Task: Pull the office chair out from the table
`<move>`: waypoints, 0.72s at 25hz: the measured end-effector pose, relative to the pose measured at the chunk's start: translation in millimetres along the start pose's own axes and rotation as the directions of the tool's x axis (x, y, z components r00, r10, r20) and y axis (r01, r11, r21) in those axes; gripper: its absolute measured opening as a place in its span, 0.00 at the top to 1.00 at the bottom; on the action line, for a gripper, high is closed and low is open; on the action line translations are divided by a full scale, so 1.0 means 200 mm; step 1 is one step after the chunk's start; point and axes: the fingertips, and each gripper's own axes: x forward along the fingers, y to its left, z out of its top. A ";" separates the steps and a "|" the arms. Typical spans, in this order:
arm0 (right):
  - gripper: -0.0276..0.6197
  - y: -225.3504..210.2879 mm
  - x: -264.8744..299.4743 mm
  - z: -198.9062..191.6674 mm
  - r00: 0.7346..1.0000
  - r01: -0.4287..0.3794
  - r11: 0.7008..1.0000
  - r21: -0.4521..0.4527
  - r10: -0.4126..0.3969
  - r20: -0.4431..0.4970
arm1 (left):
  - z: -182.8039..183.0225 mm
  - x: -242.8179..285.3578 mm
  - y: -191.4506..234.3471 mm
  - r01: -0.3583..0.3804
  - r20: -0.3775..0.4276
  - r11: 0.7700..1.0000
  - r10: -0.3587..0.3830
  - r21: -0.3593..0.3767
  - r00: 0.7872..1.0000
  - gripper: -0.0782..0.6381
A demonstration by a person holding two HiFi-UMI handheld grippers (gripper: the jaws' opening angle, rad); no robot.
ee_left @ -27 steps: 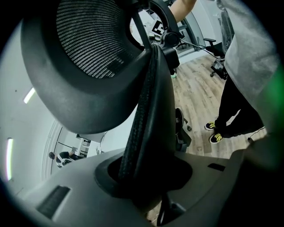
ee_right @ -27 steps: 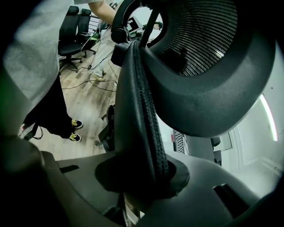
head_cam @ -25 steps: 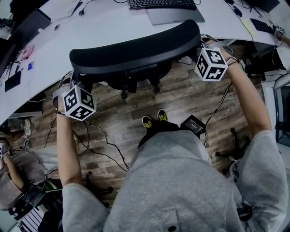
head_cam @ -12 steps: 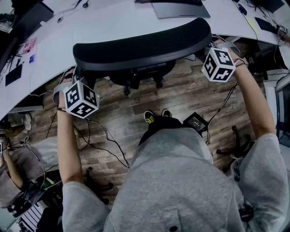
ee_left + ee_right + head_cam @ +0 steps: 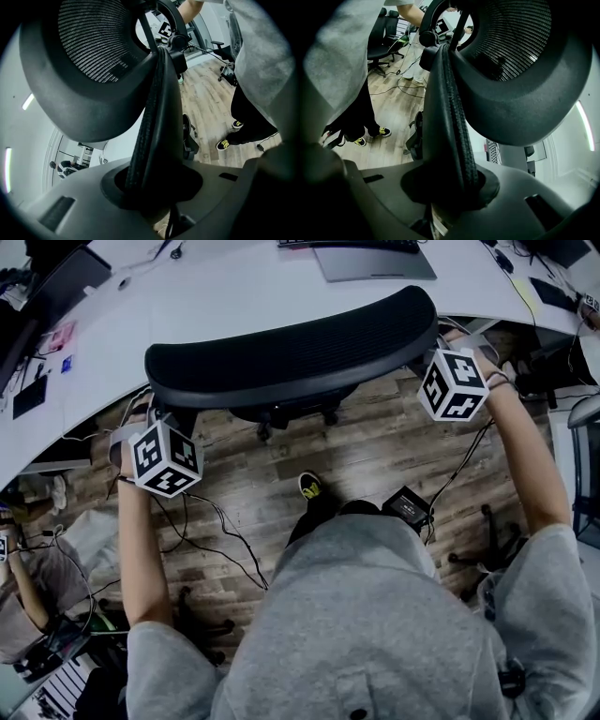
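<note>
The left hand-held gripper (image 5: 152, 185) and the right hand-held gripper (image 5: 450, 187) are each clamped on a side edge of the black mesh-backed office chair (image 5: 291, 343), which stands close against the curved white counter (image 5: 216, 287), likely so a pull rolls it out straight.

Wood-plank floor (image 5: 375, 442) under trailing black cables (image 5: 223, 536), spare black office chairs (image 5: 380, 44) beyond.

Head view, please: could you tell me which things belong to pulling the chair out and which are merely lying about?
Job: office chair, table, left gripper, right gripper (both clamped on its backrest).
Lying about: keyboard, floor cables, black box.
</note>
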 end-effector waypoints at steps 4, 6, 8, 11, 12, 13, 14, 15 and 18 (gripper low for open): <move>0.80 0.02 -0.03 -0.02 1.000 0.001 1.000 -0.014 -0.001 0.013 | 0.04 -0.04 -0.05 -0.008 -0.008 1.000 0.008 -0.008 1.000 0.72; 0.80 0.03 -0.04 -0.02 1.000 -0.001 1.000 -0.019 0.001 0.019 | 0.04 -0.06 -0.07 -0.010 -0.012 1.000 0.010 -0.016 1.000 0.72; 0.80 0.04 -0.05 -0.01 1.000 -0.006 1.000 -0.025 0.007 0.021 | 0.03 -0.07 -0.09 -0.005 -0.017 1.000 0.005 -0.024 1.000 0.72; 0.80 0.07 -0.06 0.02 1.000 -0.009 0.999 -0.034 0.010 0.028 | 0.02 -0.11 -0.13 -0.008 -0.024 0.999 0.007 -0.036 1.000 0.72; 0.80 0.08 -0.07 0.02 1.000 -0.009 0.999 -0.036 0.010 0.030 | 0.02 -0.12 -0.14 -0.010 -0.026 0.999 0.009 -0.038 1.000 0.72; 0.80 0.09 -0.08 0.02 0.999 -0.008 0.999 -0.038 0.009 0.032 | 0.02 -0.13 -0.15 -0.011 -0.028 0.999 0.010 -0.039 1.000 0.72; 0.80 0.10 -0.09 0.03 0.999 -0.008 0.999 -0.039 0.009 0.034 | 0.02 -0.15 -0.16 -0.012 -0.030 0.999 0.011 -0.039 1.000 0.72; 0.80 0.12 -0.10 0.03 0.999 -0.008 0.999 -0.040 0.009 0.035 | 0.02 -0.16 -0.18 -0.012 -0.031 0.999 0.011 -0.040 0.999 0.72; 0.80 0.16 -0.13 0.04 0.999 -0.007 0.999 -0.044 0.009 0.036 | 0.02 -0.19 -0.22 -0.013 -0.030 0.999 0.012 -0.043 0.999 0.72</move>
